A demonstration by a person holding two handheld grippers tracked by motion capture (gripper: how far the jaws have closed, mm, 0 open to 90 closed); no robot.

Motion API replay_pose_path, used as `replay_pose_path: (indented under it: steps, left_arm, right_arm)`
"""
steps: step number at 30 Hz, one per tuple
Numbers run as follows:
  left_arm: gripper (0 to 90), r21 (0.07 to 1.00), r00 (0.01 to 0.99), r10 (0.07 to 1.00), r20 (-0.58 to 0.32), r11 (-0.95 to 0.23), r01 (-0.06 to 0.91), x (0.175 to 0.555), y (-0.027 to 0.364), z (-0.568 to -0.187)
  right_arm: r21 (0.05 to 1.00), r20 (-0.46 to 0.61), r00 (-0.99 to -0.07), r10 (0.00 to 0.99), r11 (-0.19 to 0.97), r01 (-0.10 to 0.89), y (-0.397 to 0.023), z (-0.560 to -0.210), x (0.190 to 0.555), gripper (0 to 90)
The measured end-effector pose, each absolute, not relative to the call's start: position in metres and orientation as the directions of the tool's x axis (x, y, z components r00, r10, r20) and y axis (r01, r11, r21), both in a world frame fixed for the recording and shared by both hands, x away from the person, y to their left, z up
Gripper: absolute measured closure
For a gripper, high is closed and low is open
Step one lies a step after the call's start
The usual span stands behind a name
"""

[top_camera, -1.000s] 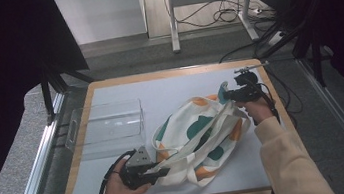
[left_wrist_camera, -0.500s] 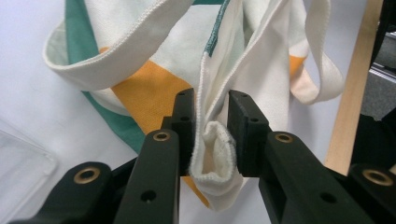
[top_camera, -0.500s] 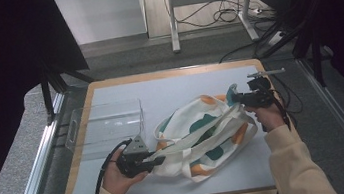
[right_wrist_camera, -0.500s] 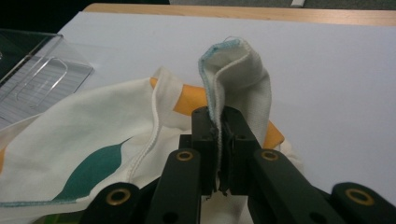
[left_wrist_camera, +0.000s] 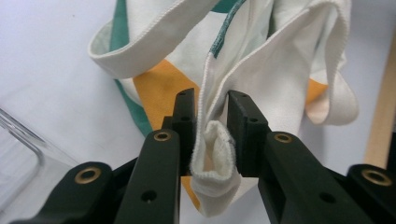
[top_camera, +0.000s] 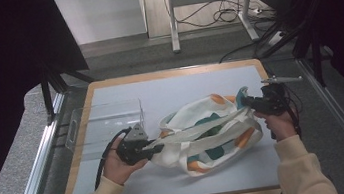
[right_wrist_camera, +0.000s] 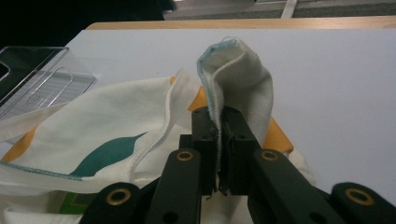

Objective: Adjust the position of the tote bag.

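**Now stretch the bag flat between two grips**

Now the bag [top_camera: 205, 135] lies on the counter [top_camera: 159, 91], to the right of a clear box [top_camera: 107, 118], pulled into a long shape between both hands. The left gripper [top_camera: 159, 148] is clenched on a folded bit of the bag's white hem; its own view shows the cloth [left_wrist_camera: 212, 154] bunched between the pads, though the jaws stand a little apart around the fold. The right gripper [top_camera: 245, 101] is clenched tight on the far edge, with a teal-stitched flap [right_wrist_camera: 238, 79] standing up above its jaws.

To do this well, I judge both grips should hold firm while the hands draw apart evenly and low, so the cloth spreads without lifting or twisting. The left hold looks bulky; a slip there is the likely fault, so pull gently.

Against the earlier frames, the right hand is farther right and nearer the person, the left hand has drifted left, and the bag is longer and flatter.
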State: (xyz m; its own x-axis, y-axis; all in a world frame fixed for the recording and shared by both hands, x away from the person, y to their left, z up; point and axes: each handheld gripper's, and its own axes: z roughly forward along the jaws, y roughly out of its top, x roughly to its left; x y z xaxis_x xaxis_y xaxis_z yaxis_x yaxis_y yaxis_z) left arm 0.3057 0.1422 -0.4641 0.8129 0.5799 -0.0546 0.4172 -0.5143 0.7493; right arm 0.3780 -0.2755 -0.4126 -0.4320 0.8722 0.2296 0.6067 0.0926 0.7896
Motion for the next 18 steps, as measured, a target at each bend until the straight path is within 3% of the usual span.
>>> replay_pose_path:
  steps: [18]
  left_arm:
    - [74.0, 0.716, 0.778, 0.628, -0.023, -0.533, 0.451, 0.343, 0.127, -0.458]
  right_arm:
    - [0.813, 0.236, -0.369, 0.899, 0.025, 0.581, -0.29, -0.424, 0.345, 83.9]
